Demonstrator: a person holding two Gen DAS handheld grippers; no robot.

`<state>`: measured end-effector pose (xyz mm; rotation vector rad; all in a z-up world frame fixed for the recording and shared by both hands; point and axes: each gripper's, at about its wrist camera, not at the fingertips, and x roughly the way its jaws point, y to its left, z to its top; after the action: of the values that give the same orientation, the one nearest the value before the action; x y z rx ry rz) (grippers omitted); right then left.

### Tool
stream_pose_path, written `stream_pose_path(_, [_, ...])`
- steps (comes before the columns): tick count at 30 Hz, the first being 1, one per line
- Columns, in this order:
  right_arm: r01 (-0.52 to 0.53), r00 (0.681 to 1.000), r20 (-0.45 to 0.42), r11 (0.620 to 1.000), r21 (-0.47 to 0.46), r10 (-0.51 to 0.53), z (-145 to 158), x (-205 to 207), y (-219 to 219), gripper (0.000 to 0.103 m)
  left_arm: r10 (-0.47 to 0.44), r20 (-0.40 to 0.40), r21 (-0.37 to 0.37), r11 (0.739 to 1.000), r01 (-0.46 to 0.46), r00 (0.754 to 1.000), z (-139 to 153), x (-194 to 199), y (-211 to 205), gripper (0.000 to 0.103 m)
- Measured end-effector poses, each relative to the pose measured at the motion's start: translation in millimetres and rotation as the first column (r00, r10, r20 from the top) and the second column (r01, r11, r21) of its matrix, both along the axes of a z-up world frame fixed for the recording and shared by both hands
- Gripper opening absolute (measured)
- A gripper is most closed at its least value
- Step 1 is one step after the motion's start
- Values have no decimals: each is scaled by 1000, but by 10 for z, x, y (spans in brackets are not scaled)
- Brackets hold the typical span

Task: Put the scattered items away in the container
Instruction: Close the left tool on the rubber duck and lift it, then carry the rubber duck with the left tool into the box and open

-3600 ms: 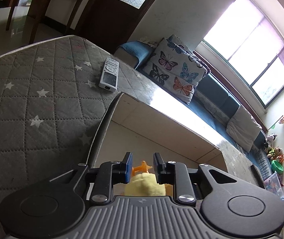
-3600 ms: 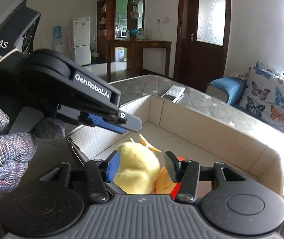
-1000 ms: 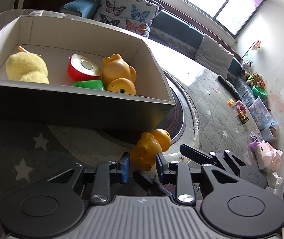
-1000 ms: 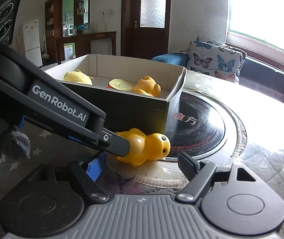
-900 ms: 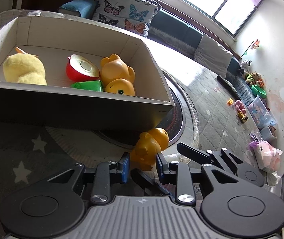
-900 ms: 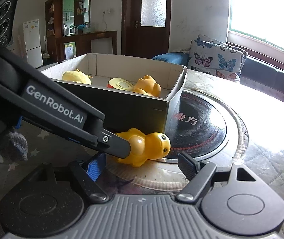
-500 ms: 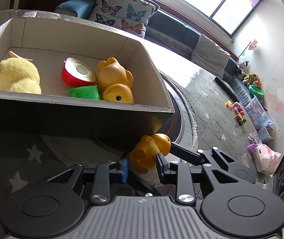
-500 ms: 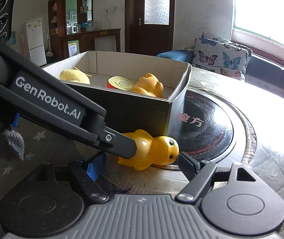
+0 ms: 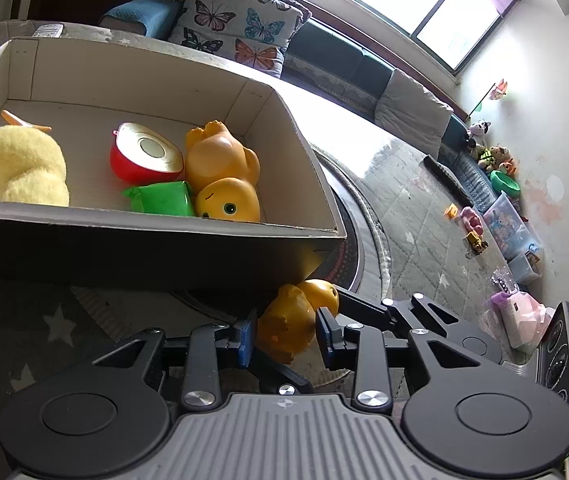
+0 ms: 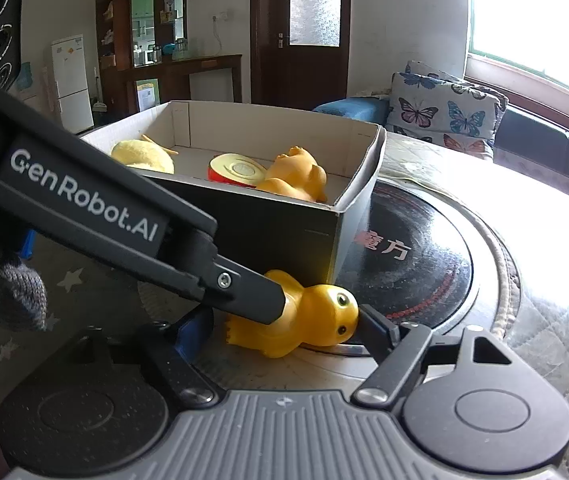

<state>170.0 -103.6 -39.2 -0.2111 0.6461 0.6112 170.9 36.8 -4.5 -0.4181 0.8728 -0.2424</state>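
A yellow rubber duck (image 9: 292, 320) (image 10: 304, 320) lies on its side on the table by the near corner of a cardboard box (image 9: 164, 240) (image 10: 284, 232). My left gripper (image 9: 286, 338) is open, its fingers on either side of the duck's body. My right gripper (image 10: 280, 326) is open wide around the same duck, its right fingertip (image 10: 372, 320) close to the duck's head. In the box lie a yellow plush chick (image 9: 20, 168), a red half-apple toy (image 9: 144, 158), a green toy (image 9: 160, 198) and another orange duck (image 9: 220, 176).
A round black hotplate (image 10: 416, 264) is set in the quilted tabletop right of the box. A remote (image 9: 46, 31) lies beyond the box. A sofa with butterfly cushions (image 9: 240, 28) stands behind. Toys (image 9: 496, 216) lie on the floor at right.
Since 3.6 s ago both grippers left the box and came down to the duck outside it. In the last second both moved closer, and the duck now sits between both pairs of fingers.
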Motion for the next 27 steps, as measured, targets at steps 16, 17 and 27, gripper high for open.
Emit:
stream_pose_path(16, [6, 999, 38, 1000, 8, -7, 104, -229, 38, 72, -34, 48, -20, 999, 35, 998, 152, -223, 54, 28])
stream_pose_path(17, [5, 999, 45, 1000, 8, -5, 130, -246, 47, 72, -33, 56, -22, 999, 34, 998, 176, -249, 66, 28])
stream_pose_path(27, [-37, 989, 144, 999, 16, 34, 440, -340, 238, 72, 6, 153, -28, 1000, -1, 988, 508, -425, 251, 28])
